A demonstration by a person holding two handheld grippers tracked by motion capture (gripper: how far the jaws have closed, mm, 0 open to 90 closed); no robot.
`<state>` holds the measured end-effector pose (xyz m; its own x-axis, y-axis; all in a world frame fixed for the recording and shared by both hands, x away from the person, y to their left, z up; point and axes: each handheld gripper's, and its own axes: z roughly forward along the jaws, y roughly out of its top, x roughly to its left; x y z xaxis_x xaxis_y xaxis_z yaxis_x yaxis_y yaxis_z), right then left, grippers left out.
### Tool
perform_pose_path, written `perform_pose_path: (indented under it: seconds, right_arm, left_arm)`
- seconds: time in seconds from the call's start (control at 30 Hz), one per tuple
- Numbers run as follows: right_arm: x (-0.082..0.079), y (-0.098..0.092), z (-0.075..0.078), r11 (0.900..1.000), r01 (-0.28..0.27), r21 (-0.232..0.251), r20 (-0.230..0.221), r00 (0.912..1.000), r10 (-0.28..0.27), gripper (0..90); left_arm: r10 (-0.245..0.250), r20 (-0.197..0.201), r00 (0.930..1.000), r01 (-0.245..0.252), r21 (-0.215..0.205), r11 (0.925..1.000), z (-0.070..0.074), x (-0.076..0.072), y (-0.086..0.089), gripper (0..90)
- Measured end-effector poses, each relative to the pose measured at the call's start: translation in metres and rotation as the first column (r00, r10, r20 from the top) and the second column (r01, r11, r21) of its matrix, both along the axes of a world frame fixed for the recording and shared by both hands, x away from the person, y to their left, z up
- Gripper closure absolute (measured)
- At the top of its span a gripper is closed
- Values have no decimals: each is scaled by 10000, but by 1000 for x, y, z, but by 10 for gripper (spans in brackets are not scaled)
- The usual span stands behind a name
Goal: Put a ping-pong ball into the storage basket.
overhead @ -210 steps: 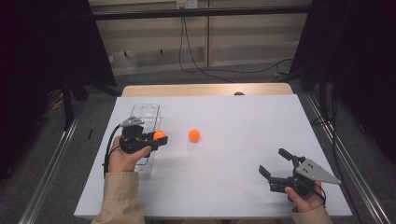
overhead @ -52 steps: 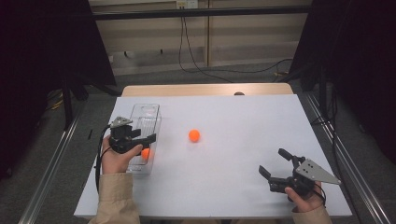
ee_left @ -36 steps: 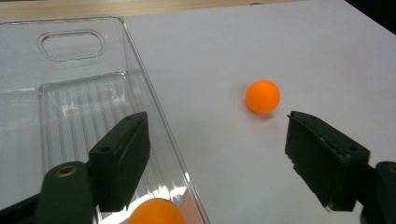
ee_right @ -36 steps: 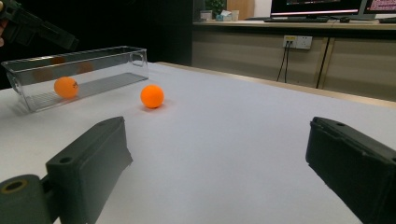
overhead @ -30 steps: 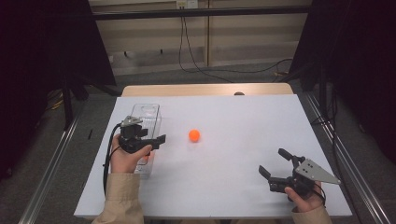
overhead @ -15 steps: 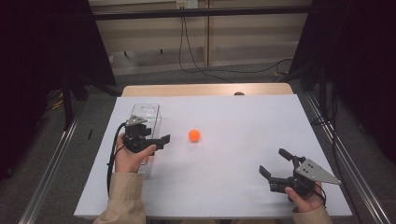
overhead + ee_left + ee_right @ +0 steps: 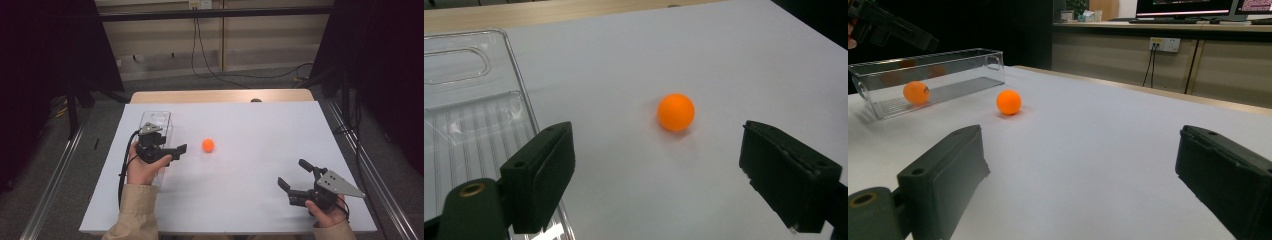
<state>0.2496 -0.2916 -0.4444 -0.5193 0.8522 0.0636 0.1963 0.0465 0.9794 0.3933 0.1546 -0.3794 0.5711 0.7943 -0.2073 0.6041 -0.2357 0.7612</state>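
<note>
An orange ball lies loose on the white table. A clear plastic box stands at the left, and a second orange ball rests inside it. My left gripper hovers beside the box's right wall, pointing at the loose ball and a short way from it. Its jaws have just been opening and nothing is between them. At the front right my right gripper stands open and empty, far from the ball.
A wooden strip runs along the table's far edge. Cables lie on the floor beyond, and dark curtains flank both sides. The white tabletop stretches between the ball and the right gripper.
The left gripper has drifted right, from over the box towards the loose ball, with its jaws wider apart. The ball it carried earlier lies in the box. The right hand is still.
</note>
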Motion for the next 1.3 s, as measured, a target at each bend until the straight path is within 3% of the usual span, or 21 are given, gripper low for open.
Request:
perform_pose_path:
  seconds: [0.73, 1.3]
  right_arm:
    - [1, 0, 0, 10000, -27, -67, 10, 10000, 27, 49]
    - [1, 0, 0, 10000, -23, -66, -17, 10000, 23, 50]
  left_arm:
    - [-456, -104, 9989, 457, 110, 9989, -6, 1, -23, 118]
    - [-385, 34, 9993, 384, 21, 9993, -9, 3, -32, 115]
